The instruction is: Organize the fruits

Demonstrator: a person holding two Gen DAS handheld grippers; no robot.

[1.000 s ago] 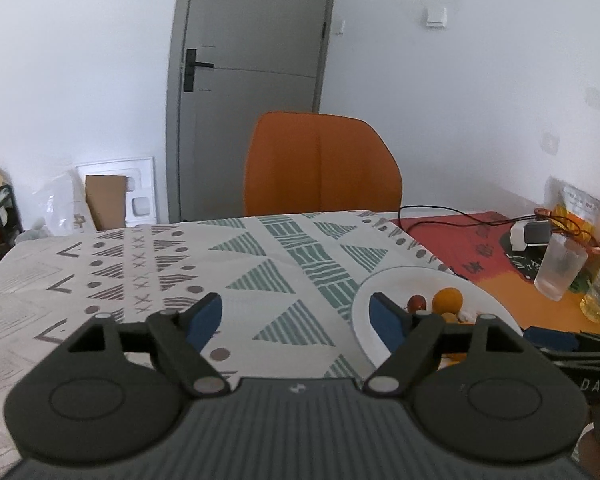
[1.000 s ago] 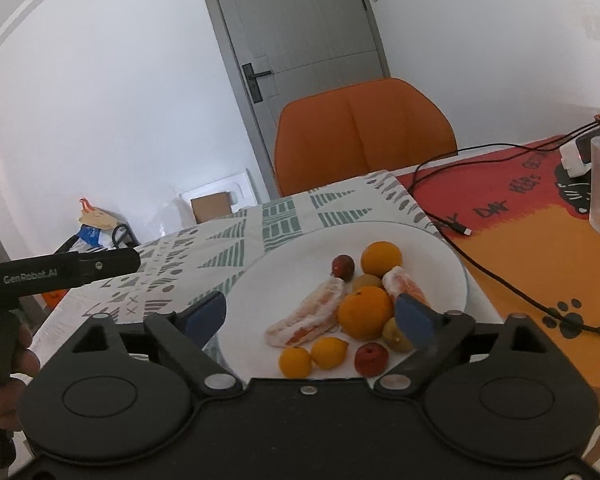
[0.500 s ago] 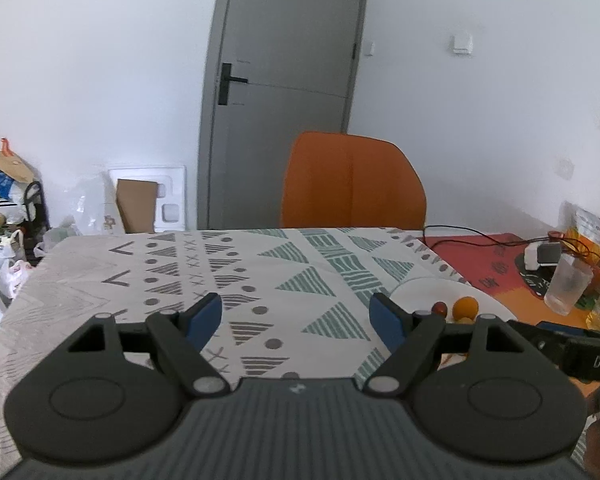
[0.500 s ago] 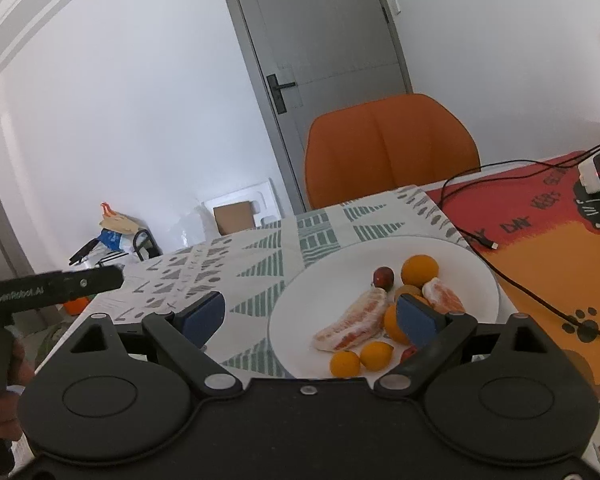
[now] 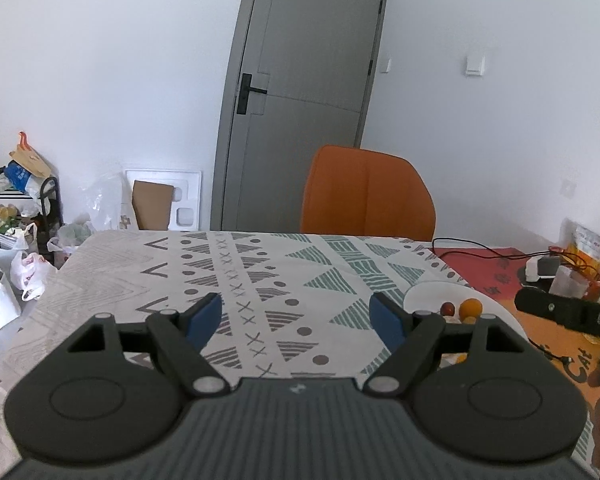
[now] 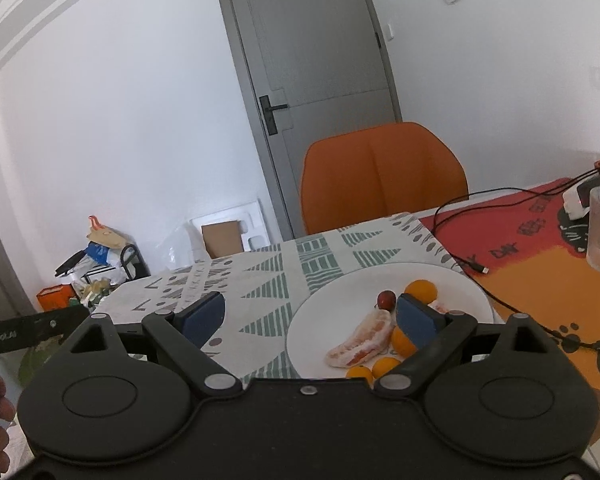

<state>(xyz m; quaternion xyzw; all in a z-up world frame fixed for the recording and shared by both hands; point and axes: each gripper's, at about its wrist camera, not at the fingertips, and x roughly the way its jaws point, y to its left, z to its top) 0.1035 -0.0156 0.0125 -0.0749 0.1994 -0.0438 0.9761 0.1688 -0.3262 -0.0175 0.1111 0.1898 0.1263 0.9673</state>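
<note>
A: The right gripper (image 6: 310, 314) hangs spread and empty; the white plate (image 6: 324, 312) sits just ahead of it, fruits (image 6: 384, 338) piled toward its right fingertip.

B: The left gripper (image 5: 296, 316), also spread and empty, sees that plate (image 5: 420, 294) off right. Right is nearer.

A: The peeled pomelo segment (image 6: 360, 342) runs near-left to far-right.

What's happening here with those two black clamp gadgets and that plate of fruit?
A person holds a gripper in each hand over a table with a patterned cloth. The fruit, a peeled pomelo segment, oranges and a small red fruit, lies on a round white plate. The left gripper and right gripper hover with jaws open, holding nothing.
</note>
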